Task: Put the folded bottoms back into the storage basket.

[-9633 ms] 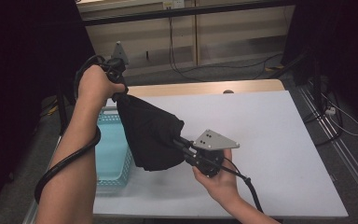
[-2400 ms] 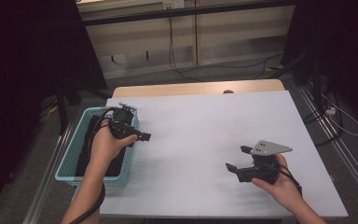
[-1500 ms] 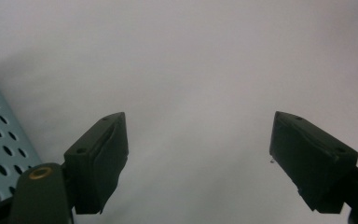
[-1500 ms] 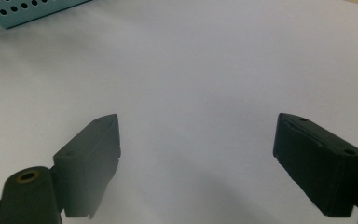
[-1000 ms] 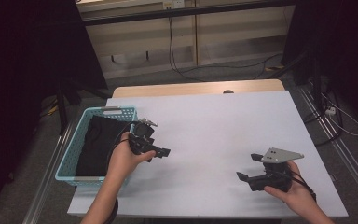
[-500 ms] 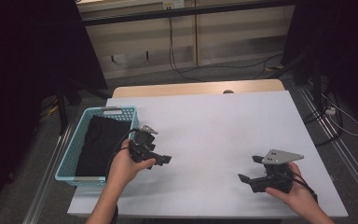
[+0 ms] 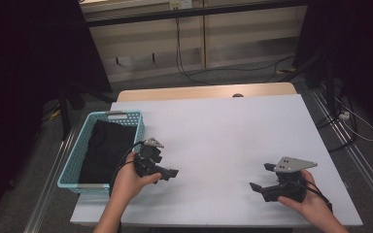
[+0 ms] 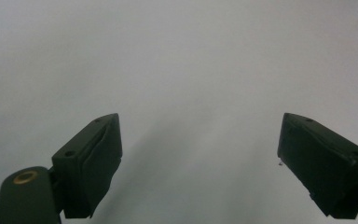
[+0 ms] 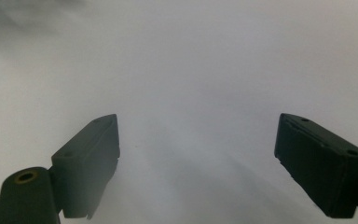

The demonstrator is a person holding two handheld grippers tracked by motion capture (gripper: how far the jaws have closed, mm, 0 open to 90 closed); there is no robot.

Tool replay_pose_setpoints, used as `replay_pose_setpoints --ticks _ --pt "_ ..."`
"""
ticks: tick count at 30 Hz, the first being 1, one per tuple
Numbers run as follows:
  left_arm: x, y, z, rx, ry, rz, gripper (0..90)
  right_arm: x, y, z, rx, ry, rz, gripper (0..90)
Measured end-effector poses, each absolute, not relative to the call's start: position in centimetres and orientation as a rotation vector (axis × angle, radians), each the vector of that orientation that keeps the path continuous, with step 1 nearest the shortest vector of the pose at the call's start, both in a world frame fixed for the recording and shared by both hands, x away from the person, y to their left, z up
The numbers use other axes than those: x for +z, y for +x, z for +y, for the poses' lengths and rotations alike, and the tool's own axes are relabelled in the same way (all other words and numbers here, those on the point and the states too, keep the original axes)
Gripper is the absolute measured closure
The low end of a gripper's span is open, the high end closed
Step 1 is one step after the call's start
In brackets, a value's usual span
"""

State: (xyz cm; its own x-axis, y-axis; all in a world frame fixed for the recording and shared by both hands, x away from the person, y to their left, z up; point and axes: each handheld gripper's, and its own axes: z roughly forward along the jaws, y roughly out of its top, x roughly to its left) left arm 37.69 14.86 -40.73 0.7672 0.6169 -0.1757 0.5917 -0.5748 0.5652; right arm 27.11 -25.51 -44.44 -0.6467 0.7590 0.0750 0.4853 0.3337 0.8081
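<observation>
Both gripper views are showing wide-apart jaws over bare white table, with nothing between them. From above, the left gripper [image 7: 167,174] is hovering open just beside the blue basket [image 7: 77,158], and the right gripper [image 7: 262,177] is standing open near the front right of the table [image 7: 233,131]. Inside the basket, the black cloth [image 7: 108,151] is lying, left of the left gripper, well apart from the right one. Farther back, cables are trailing on the floor.

The high view looks forward and down on the whole white tabletop [image 7: 223,141]. Both gripper views look very near at this same tabletop (between their own fingers [image 8: 91,161]).
</observation>
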Motion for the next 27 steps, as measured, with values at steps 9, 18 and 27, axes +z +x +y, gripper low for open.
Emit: replay_pose_setpoints --ticks 9,18,27 --pt "-41.4 37.2 15.1 0.043 2.329 0.887 13.3 -44.4 27.0 -25.5 1.225 1.11 2.284 13.7" --pt "-41.9 36.7 15.8 0.037 2.329 0.871 12.5 -44.4 26.9 -25.7 1.227 1.113 2.277 13.7" --pt "-42.2 36.2 16.2 0.048 2.324 0.861 11.8 -44.2 26.8 -26.0 1.229 1.125 2.259 13.7"
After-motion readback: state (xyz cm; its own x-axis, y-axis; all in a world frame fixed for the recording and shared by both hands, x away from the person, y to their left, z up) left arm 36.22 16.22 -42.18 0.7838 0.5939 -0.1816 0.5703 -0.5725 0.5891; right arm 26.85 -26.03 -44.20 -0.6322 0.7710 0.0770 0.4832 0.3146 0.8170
